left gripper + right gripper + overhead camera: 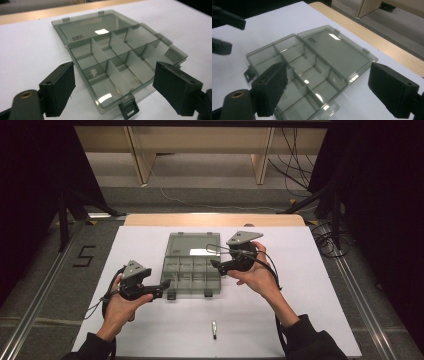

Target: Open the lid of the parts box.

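The smoky compartment box point(192, 269) lies open, seemingly empty, between both grippers, left gripper point(162, 285) and right gripper point(216, 264) flanking it with jaws wide, perhaps to steady it on the bench point(310, 290)

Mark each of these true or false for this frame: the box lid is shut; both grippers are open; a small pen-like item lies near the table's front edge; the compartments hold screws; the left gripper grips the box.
1. The organizer box has its lid shut. False: the lid lies open flat behind the tray.
2. The left gripper and right gripper are both open. True.
3. A small pen-like item lies near the table's front edge. True.
4. The compartments hold screws. False: they look empty.
5. The left gripper grips the box. False: its jaws stand apart, clamped on nothing.
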Demonstrator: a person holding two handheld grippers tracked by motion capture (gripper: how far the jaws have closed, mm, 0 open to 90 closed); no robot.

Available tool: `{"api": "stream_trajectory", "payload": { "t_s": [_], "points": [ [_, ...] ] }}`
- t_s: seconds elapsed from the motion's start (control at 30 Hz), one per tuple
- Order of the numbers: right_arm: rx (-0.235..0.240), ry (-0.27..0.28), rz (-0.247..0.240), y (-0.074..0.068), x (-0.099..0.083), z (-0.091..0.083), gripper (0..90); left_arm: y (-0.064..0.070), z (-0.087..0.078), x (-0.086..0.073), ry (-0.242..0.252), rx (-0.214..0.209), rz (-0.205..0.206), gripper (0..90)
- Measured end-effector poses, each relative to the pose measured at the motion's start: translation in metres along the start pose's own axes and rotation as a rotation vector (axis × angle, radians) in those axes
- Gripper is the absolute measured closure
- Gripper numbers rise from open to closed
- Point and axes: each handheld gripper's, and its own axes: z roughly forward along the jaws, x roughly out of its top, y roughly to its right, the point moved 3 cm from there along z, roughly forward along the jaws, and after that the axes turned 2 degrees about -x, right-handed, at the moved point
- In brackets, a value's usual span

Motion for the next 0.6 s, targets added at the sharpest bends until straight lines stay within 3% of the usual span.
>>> {"api": "stream_trajectory", "payload": {
  "t_s": [0.13,0.27,0.43,0.6],
  "points": [
    [0.015,-0.011,-0.002,-0.009,-0.003,-0.006,16.9,0.005,-0.006,-0.003,0.037,-0.005,0.0,16.9],
    [0.031,-0.034,-0.015,-0.016,-0.007,-0.009,17.4,0.014,-0.009,-0.006,0.053,-0.006,0.03,17.0],
    [0.05,-0.074,-0.028,-0.026,-0.017,-0.008,18.2,0.023,-0.014,-0.01,0.063,-0.031,0.033,17.0],
    [0.06,-0.094,-0.043,-0.033,-0.022,-0.01,18.8,0.029,-0.018,-0.014,0.081,-0.028,0.039,17.0]
  ]
}}
